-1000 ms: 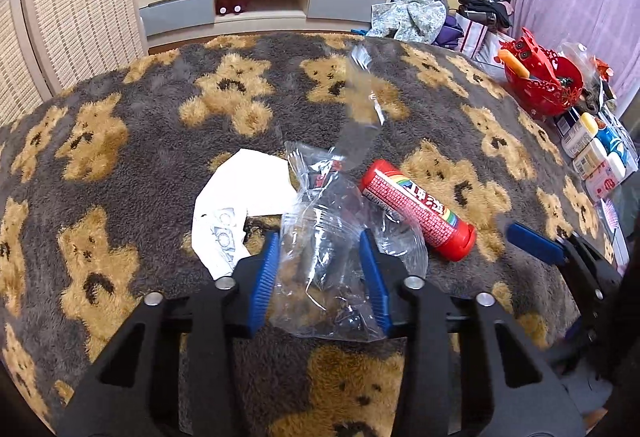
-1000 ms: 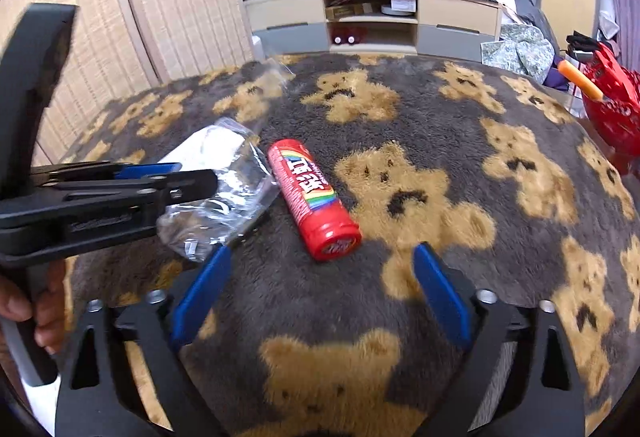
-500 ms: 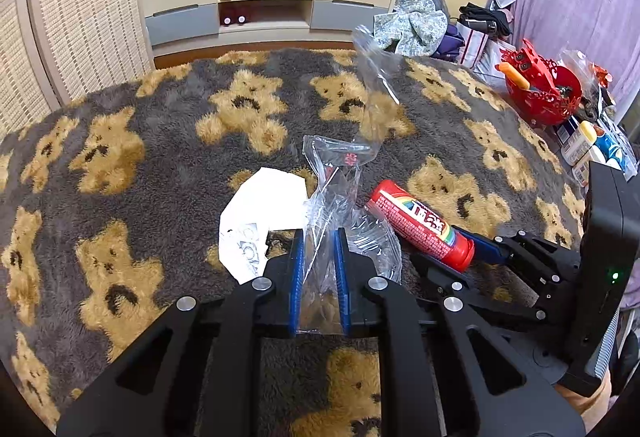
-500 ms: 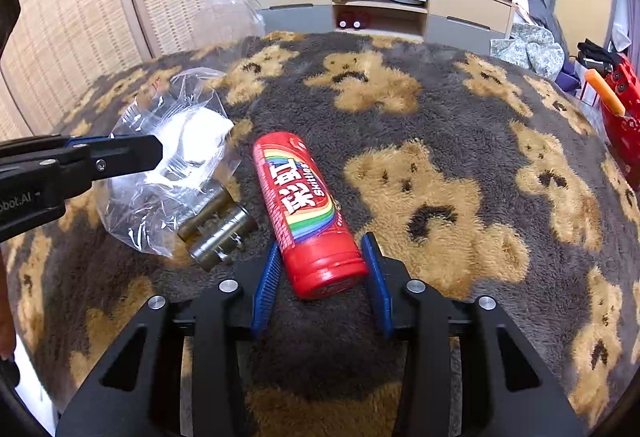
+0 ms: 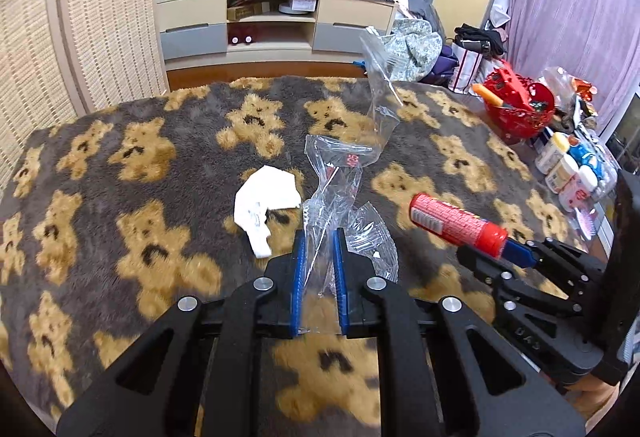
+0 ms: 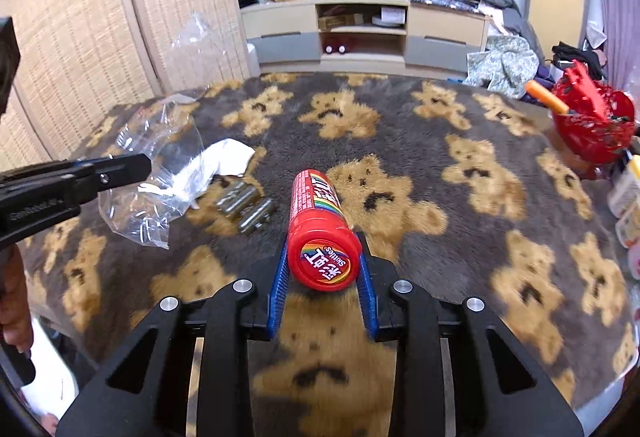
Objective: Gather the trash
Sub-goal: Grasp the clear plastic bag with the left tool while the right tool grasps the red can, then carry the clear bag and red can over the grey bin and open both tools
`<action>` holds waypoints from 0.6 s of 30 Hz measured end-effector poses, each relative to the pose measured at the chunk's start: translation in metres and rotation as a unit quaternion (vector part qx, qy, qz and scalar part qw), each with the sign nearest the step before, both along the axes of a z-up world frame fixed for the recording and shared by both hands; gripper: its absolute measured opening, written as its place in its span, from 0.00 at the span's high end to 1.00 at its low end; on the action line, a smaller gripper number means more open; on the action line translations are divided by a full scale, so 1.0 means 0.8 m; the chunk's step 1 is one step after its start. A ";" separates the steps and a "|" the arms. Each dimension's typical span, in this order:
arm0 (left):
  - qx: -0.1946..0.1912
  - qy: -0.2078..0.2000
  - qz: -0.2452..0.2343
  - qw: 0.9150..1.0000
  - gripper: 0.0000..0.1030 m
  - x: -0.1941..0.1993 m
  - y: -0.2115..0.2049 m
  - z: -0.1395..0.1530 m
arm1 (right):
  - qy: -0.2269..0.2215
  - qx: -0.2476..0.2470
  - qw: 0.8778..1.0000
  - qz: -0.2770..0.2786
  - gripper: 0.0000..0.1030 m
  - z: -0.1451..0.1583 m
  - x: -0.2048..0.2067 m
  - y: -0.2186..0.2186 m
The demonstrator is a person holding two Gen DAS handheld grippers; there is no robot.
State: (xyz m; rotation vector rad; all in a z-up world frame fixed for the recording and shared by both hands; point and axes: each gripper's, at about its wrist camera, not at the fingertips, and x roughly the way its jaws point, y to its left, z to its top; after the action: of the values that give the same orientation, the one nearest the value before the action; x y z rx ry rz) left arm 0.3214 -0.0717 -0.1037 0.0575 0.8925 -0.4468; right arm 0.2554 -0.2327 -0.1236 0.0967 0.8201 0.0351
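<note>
My left gripper [image 5: 319, 237] is shut on a clear plastic bag [image 5: 340, 177] and holds it lifted above the bear-pattern blanket [image 5: 120, 177]; the bag also shows in the right wrist view [image 6: 152, 173]. My right gripper [image 6: 323, 249] is shut on a red Skittles tube [image 6: 320, 225], raised off the blanket; the tube also shows in the left wrist view [image 5: 456, 225]. A crumpled white paper [image 5: 266, 201] lies on the blanket left of the bag. Several small batteries [image 6: 246, 205] lie on the blanket beside the paper [image 6: 216, 165].
A red basket [image 5: 516, 109] and several bottles [image 5: 568, 173] stand at the right edge. A TV cabinet [image 5: 276, 25] is at the back, a wicker screen [image 5: 60, 37] on the left. A pile of clothes [image 5: 416, 49] lies behind the blanket.
My left gripper closed on the plastic bag and lifted it, uncovering the batteries. My right gripper closed on the Skittles tube and lifted it off the blanket.
</note>
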 end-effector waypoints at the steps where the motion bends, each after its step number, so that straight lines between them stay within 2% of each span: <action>1: 0.000 0.000 0.000 1.000 0.88 -0.008 0.001 0.003 | -0.003 0.001 1.000 -0.001 0.69 0.007 -0.010 0.000; 9: -0.007 -0.009 -0.001 1.000 0.88 -0.103 0.023 0.027 | -0.020 0.003 1.000 -0.008 0.69 0.049 -0.096 0.012; 18: -0.021 -0.012 -0.008 1.000 0.88 -0.191 0.046 0.009 | -0.008 0.000 1.000 -0.025 0.69 0.042 -0.182 0.025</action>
State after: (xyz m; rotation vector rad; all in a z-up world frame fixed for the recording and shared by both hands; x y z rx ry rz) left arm 0.1684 -0.0350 -0.0966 0.0306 0.8583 -0.4781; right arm 0.1097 -0.2125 -0.0899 0.1164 0.8005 -0.0120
